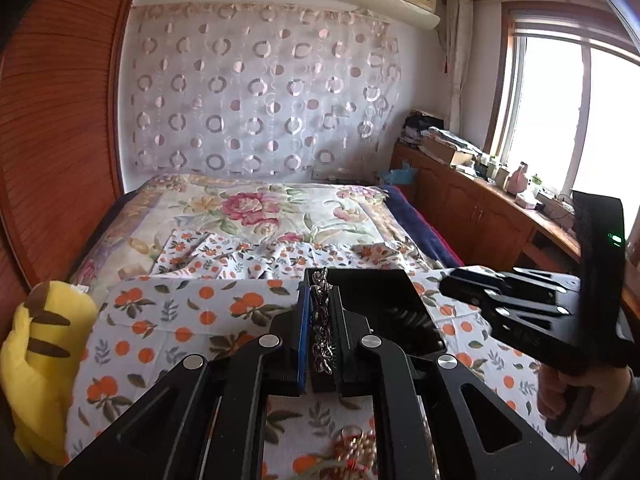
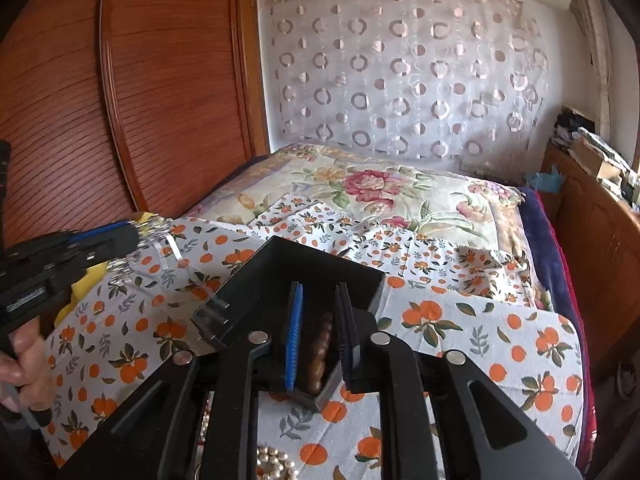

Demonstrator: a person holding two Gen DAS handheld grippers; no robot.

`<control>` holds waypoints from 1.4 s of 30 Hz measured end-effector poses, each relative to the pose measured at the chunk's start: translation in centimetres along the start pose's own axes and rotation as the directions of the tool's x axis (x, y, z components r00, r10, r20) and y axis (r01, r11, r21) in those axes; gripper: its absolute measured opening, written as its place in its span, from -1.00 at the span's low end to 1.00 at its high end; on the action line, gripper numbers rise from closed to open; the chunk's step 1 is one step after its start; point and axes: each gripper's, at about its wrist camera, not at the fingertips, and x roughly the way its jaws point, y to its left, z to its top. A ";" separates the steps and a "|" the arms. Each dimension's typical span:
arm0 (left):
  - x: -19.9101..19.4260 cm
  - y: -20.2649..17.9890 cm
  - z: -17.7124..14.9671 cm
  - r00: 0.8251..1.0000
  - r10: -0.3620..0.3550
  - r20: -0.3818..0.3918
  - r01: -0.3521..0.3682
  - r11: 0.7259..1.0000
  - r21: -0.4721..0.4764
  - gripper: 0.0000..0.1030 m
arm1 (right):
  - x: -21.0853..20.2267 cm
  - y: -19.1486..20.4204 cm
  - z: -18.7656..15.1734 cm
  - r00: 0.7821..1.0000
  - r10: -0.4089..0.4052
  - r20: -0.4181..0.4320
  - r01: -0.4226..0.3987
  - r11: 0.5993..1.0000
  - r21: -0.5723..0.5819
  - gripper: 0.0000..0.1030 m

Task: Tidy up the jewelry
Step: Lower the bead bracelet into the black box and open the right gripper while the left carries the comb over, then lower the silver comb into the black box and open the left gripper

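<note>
**Carrying two pieces to the black box**

We are holding a silver chain (image 1: 322, 320) pinched between the nearly closed jaws of the left gripper (image 1: 320, 304), its links bunched up along the pads and hanging free at the tip. In the right gripper (image 2: 320, 320) we are carrying a string of brown beads (image 2: 320, 354); its jaws are standing a little apart, so the hold looks light, and we cannot tell whether both pads are pressing on the beads. The open black box (image 2: 304, 280) is sitting on the orange-print cloth (image 2: 460, 320) just ahead of both grippers. More pearls (image 2: 276, 462) are lying on the cloth close below us.

To do this well, we are better off bringing one piece over the box at a time, lowering it until it is resting inside before letting go, and keeping the chain from snagging on the box wall. A yellow plush toy (image 1: 36, 356) is lying off to the left, clear of the work.
</note>
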 end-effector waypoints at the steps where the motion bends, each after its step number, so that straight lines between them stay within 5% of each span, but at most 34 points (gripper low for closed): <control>1: 0.4 -0.2 0.2 1.000 -0.002 -0.001 0.002 1.000 0.000 -0.84 | -0.3 -0.2 -0.2 1.000 -0.003 0.004 0.003 1.000 0.004 -0.64; 16: 7.2 -2.4 0.2 0.992 -0.041 -0.122 0.042 0.999 0.006 -0.82 | -2.9 -0.5 -4.6 1.000 0.007 -0.003 -0.007 1.000 -0.001 -0.64; 20: 6.5 -2.2 -0.5 0.991 -0.030 -0.128 0.034 0.999 0.026 -0.49 | -3.0 0.2 -6.0 1.000 0.016 -0.023 -0.016 1.000 -0.017 -0.64; 34: 0.5 -1.5 -4.3 0.988 -0.037 -0.150 0.052 0.994 0.101 0.03 | -3.2 3.7 -11.2 0.986 0.105 -0.133 -0.113 0.992 -0.052 -0.64; 42: -0.8 -0.5 -8.5 0.973 -0.019 -0.231 0.053 0.989 0.141 0.32 | -2.5 4.1 -12.2 0.979 0.100 -0.180 -0.113 0.991 -0.067 -0.64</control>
